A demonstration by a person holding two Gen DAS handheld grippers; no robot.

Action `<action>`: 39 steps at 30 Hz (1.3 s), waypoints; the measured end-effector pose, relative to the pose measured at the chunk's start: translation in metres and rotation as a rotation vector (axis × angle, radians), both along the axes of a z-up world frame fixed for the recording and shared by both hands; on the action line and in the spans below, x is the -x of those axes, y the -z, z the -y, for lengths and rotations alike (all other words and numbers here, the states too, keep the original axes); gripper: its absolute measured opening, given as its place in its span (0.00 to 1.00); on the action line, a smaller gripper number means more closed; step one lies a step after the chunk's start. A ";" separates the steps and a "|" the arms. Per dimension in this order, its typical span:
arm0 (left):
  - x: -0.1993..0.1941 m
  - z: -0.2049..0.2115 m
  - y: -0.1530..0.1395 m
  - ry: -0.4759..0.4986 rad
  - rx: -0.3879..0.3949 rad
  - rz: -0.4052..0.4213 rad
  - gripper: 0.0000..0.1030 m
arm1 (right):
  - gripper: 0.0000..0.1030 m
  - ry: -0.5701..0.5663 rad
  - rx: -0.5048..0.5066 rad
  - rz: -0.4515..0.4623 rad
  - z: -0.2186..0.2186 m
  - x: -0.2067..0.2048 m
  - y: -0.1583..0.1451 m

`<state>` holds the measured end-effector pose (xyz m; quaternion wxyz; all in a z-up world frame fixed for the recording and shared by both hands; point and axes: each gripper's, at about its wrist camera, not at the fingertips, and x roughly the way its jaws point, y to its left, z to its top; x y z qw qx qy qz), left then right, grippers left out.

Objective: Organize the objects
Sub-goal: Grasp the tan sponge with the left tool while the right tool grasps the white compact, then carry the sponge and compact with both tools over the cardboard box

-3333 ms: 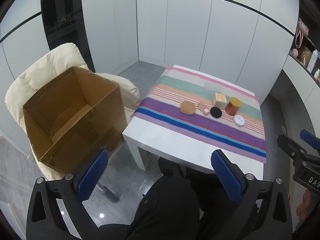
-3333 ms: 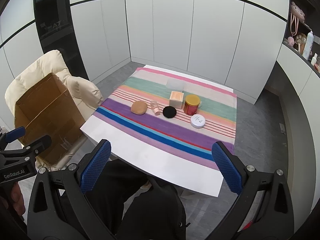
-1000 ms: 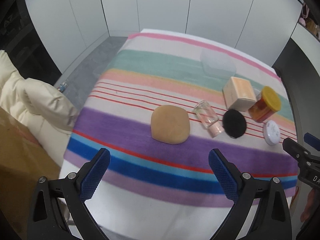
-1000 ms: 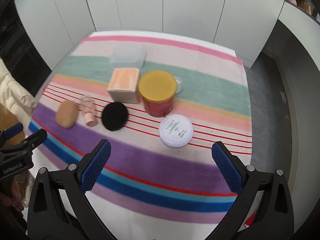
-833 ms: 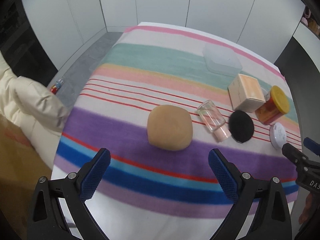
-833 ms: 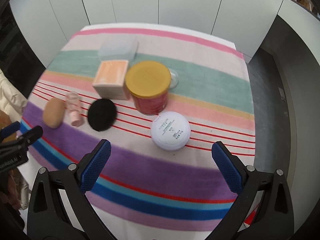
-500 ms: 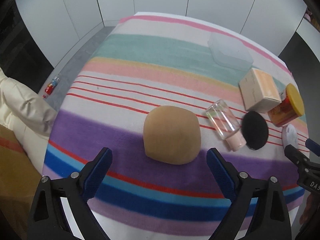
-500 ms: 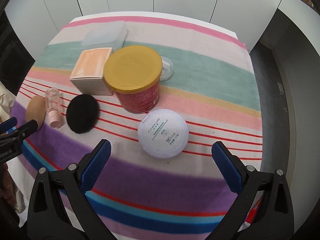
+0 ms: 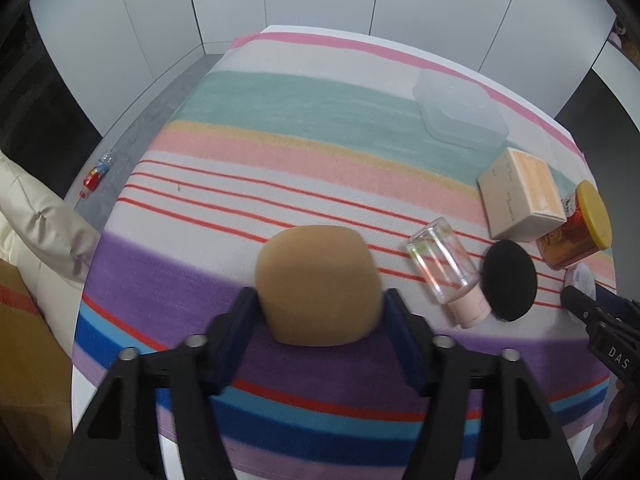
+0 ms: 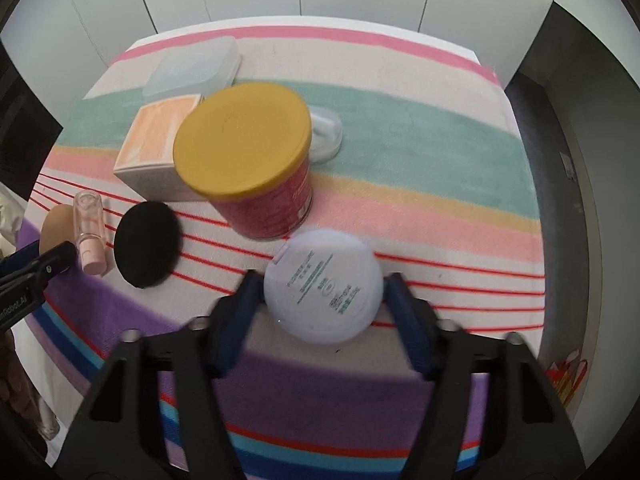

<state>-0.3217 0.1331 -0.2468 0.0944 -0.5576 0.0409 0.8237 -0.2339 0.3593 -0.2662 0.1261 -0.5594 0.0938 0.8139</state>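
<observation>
A tan sponge (image 9: 318, 284) lies on the striped cloth (image 9: 280, 128). My left gripper (image 9: 318, 308) is shut on it, one blue pad on each side. A round white compact (image 10: 322, 285) lies on the cloth in front of a red jar with a yellow lid (image 10: 248, 160). My right gripper (image 10: 320, 296) is shut on the compact, its pads against both sides. A clear bottle with a pink cap (image 9: 446, 266), a black round puff (image 9: 509, 280) and a peach box (image 9: 520, 198) lie between the two grippers.
A clear plastic box (image 9: 460, 114) sits at the far side of the cloth. A clear round lid (image 10: 326, 138) lies behind the jar. A cream chair (image 9: 36, 216) and a cardboard box (image 9: 24, 380) stand left of the table. A small bottle (image 9: 96, 174) lies on the floor.
Both grippers came down to the table and closed. The left one closed around the tan sponge, the right one around the white compact.
</observation>
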 end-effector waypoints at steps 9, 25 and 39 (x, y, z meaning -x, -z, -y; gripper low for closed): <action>-0.014 -0.001 -0.034 -0.003 -0.017 -0.006 0.57 | 0.59 0.018 0.014 -0.026 0.000 -0.008 -0.033; -0.061 0.023 -0.129 -0.039 -0.055 -0.100 0.57 | 0.59 -0.084 -0.023 -0.149 0.050 -0.033 -0.135; -0.113 0.073 -0.178 -0.152 -0.085 -0.172 0.57 | 0.59 -0.226 -0.063 -0.253 0.118 -0.058 -0.189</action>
